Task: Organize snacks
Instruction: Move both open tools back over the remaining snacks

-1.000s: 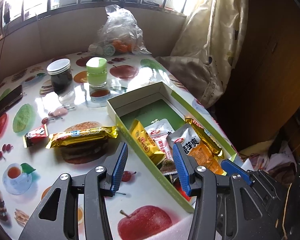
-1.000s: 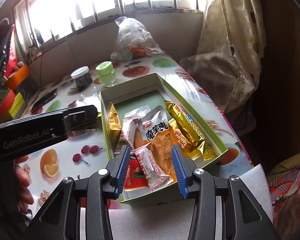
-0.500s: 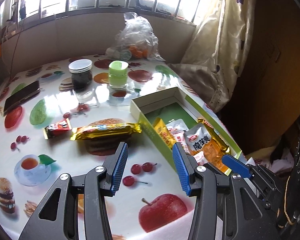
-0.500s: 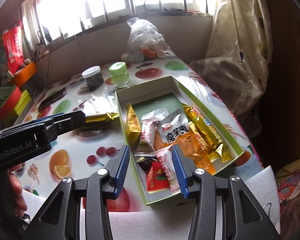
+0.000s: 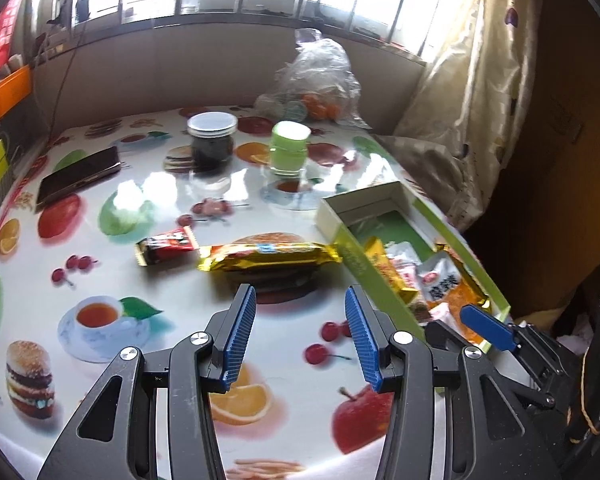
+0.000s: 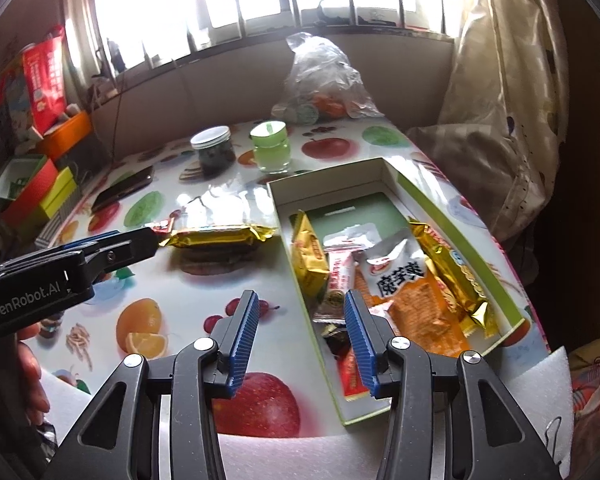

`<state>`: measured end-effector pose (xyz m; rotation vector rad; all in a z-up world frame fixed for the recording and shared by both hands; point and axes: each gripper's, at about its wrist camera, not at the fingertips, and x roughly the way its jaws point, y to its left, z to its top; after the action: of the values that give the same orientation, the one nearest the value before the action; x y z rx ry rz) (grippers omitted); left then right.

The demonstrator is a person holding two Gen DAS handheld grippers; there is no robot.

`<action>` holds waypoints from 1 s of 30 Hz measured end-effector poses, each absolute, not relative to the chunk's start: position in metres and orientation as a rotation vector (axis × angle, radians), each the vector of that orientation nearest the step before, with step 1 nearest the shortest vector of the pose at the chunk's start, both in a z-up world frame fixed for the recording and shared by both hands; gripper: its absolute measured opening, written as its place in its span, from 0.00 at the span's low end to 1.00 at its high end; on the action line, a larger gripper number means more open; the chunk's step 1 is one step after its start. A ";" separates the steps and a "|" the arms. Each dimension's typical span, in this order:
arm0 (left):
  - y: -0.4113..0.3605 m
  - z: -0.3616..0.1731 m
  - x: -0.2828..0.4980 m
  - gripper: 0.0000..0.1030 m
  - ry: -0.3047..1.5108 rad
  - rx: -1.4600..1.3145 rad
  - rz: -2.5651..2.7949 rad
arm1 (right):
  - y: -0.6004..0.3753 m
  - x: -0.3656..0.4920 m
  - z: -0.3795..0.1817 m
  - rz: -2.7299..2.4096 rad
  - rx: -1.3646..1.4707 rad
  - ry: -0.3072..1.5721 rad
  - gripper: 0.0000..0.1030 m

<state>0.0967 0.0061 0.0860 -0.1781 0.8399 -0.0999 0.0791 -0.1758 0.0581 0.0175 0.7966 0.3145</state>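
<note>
Snacks: left gripper [image 5: 300, 334] has swung away from the green box [image 5: 354, 258] toward the gold bar [image 5: 270, 255] beside it; jaws part-open, empty. Likely next pick.

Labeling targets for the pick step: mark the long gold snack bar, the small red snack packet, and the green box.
long gold snack bar [image 5: 270, 255], left wrist view, middle of the wrapper.
small red snack packet [image 5: 166, 244], left wrist view, centre of the packet.
green box [image 6: 296, 276], right wrist view, its near left wall.
</note>
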 end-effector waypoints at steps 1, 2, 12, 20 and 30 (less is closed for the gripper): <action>0.010 0.086 0.097 0.47 0.840 -0.184 -0.090 | -0.173 0.080 0.058 0.321 0.013 0.799 0.43; 0.013 0.085 0.097 0.47 0.839 -0.187 -0.085 | -0.170 0.082 0.057 0.330 0.006 0.801 0.43; 0.041 0.075 0.100 0.47 0.857 -0.218 -0.045 | -0.133 0.094 0.055 0.424 -0.088 0.790 0.46; 0.073 0.066 0.105 0.47 0.871 -0.242 0.007 | -0.107 0.116 0.045 0.474 -0.142 0.820 0.47; 0.106 0.052 0.115 0.47 0.892 -0.271 0.059 | -0.074 0.146 0.035 0.550 -0.244 0.852 0.48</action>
<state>0.1153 0.1055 0.0516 -0.2711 0.8922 0.0592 0.1461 -0.0738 0.0348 -0.2437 0.8522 0.5500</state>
